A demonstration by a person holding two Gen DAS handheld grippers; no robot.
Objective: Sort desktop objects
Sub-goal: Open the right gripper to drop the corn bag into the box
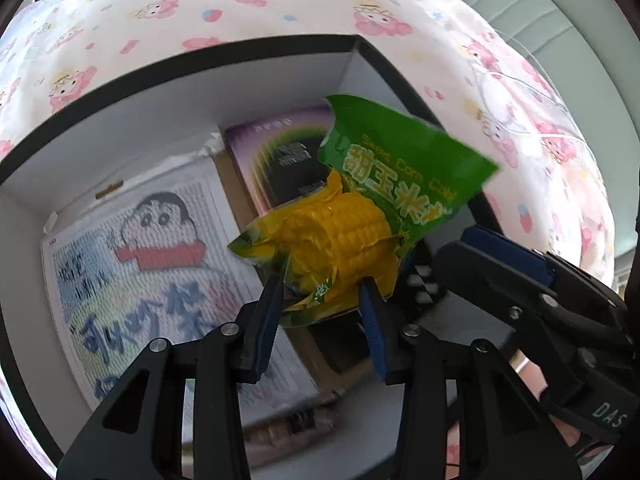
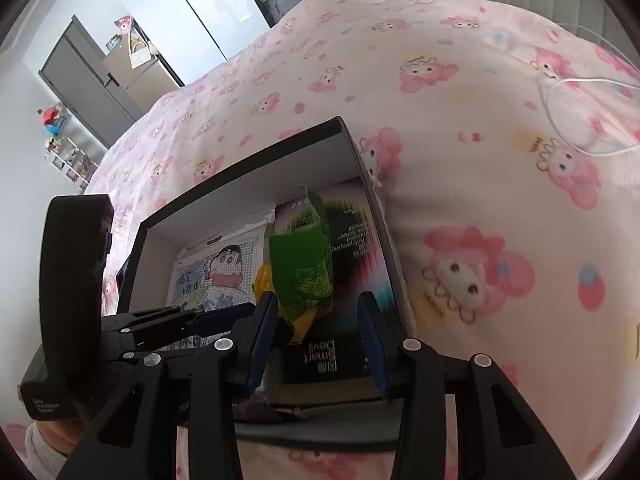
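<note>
**Corn packet over the open box, in the left claw**

The corn packet, a green and yellow vacuum-sealed plastic pouch with one cob inside, hangs over the black cardboard box with white inner walls. The box sits on a pink cartoon-print bedspread.

In the box, the white cartoon peg-picture sheet lies on the left. The purple rectangular carton lies to its right, and the black lettered carton is nearest the cameras.

The packet's yellow end sits between the fingers of the left gripper. Its long axis runs up and to the right, away from the claw. The pads appear to clamp it, though blur leaves this slightly unsure.

The right gripper is just beside it with its jaws apart. The packet shows between them with a clear gap on the right side. The drop is straight down.

Count: one packet, one box, three items inside it, two grippers.
</note>
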